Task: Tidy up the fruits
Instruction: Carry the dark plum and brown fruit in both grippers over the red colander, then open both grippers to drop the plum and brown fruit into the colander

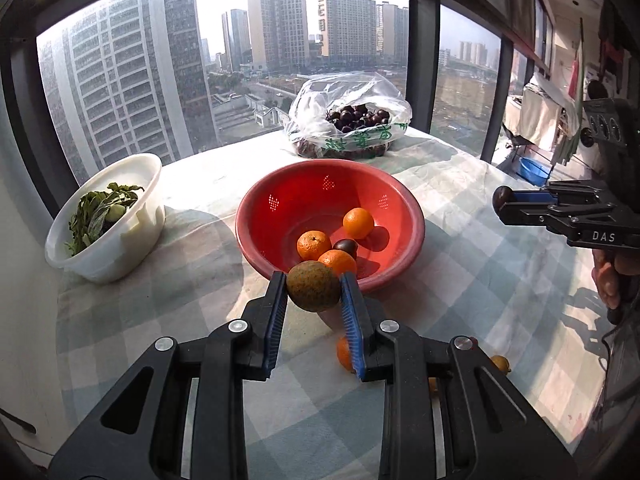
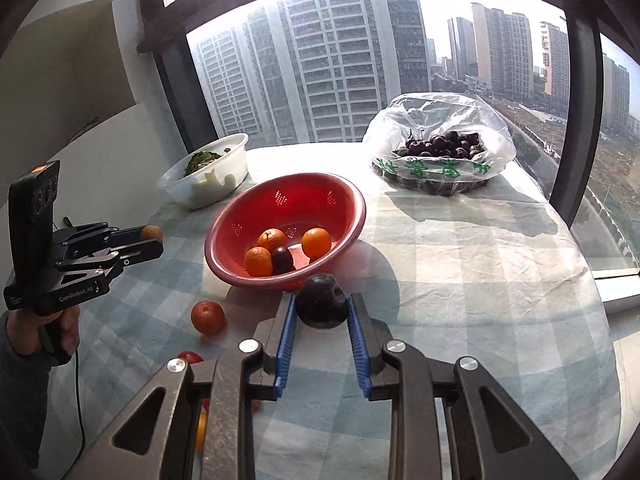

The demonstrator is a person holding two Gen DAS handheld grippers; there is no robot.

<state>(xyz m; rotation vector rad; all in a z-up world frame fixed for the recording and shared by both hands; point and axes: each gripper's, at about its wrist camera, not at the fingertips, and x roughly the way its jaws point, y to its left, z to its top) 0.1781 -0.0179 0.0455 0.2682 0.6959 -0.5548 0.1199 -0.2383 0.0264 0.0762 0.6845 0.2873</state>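
Indoors — checked tablecloth (image 2: 460, 264) beneath red colander (image 2: 340, 200), beside high-rise window (image 2: 320, 60).

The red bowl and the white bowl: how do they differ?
The red bowl is round with small holes, the white bowl is longer and solid. The red bowl holds oranges and a dark fruit, the white bowl holds green leaves. Both stand open on the checked cloth.

basin (image 1: 120, 216) left of colander (image 1: 256, 236) | bag (image 1: 348, 120) behind
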